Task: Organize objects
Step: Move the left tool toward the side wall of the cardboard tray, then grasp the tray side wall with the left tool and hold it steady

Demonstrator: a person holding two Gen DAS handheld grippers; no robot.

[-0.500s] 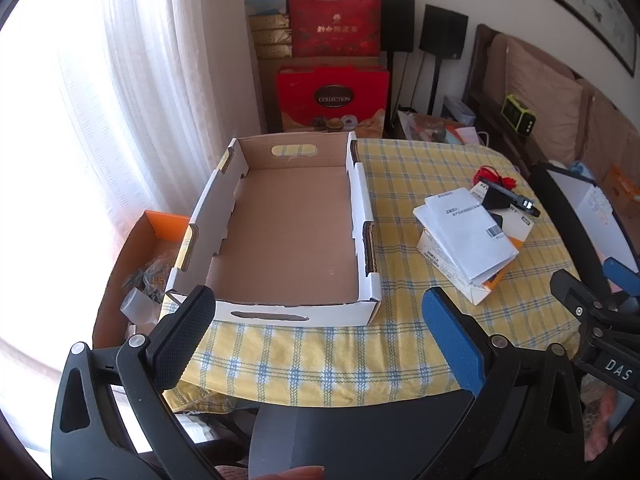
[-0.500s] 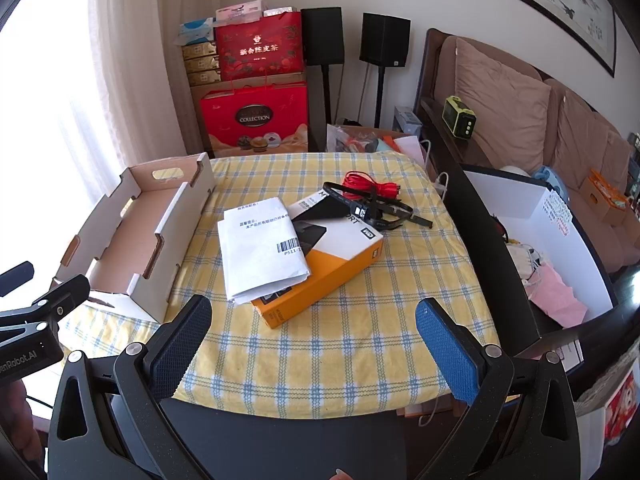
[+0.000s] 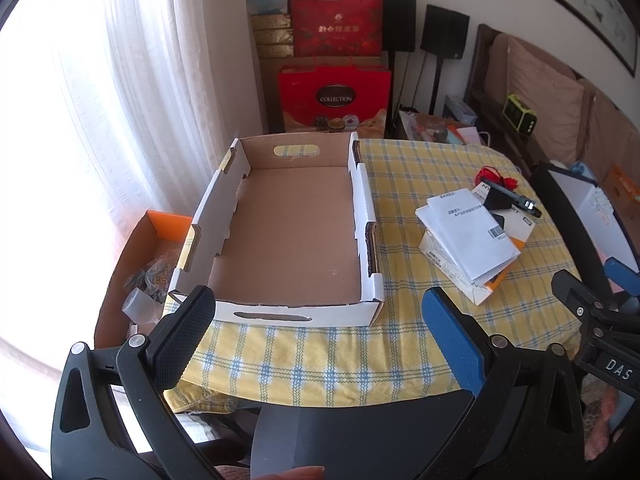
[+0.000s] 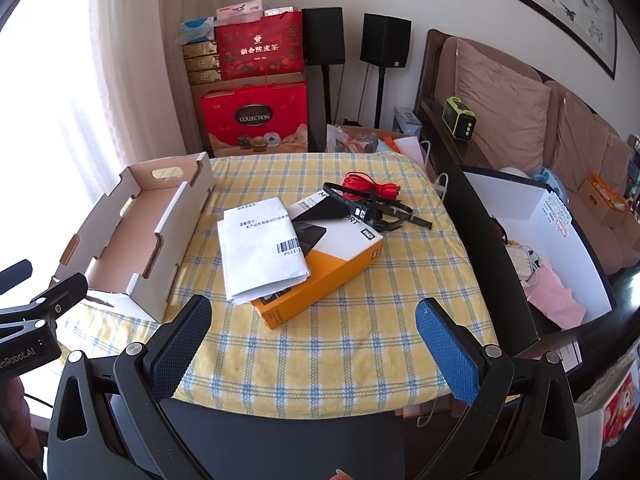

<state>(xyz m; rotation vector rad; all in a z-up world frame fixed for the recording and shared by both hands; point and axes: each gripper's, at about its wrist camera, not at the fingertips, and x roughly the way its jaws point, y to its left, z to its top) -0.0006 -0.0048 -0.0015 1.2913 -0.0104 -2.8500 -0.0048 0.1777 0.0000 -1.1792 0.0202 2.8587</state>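
Note:
An empty cardboard tray [image 3: 292, 236] with white walls sits on the left of the yellow checked tablecloth [image 3: 320, 352]; it also shows in the right wrist view [image 4: 132, 240]. An orange and black box [image 4: 324, 264] lies mid-table with white folded papers [image 4: 260, 248] on top, a black strap [image 4: 372, 208] and a red cable [image 4: 368, 186] behind it. The same pile shows in the left wrist view [image 3: 476, 236]. My left gripper [image 3: 316, 320] is open and empty before the tray's near wall. My right gripper [image 4: 312, 336] is open and empty in front of the box.
Red gift boxes [image 4: 256, 120] and two black speakers [image 4: 352, 36] stand behind the table. A brown sofa [image 4: 520, 112] and a white bin with clutter [image 4: 540, 248] are at the right. An orange carton [image 3: 148, 248] sits on the floor left of the table by the curtain.
Both views have shifted only slightly; both grippers stay open and the objects on the table have not moved.

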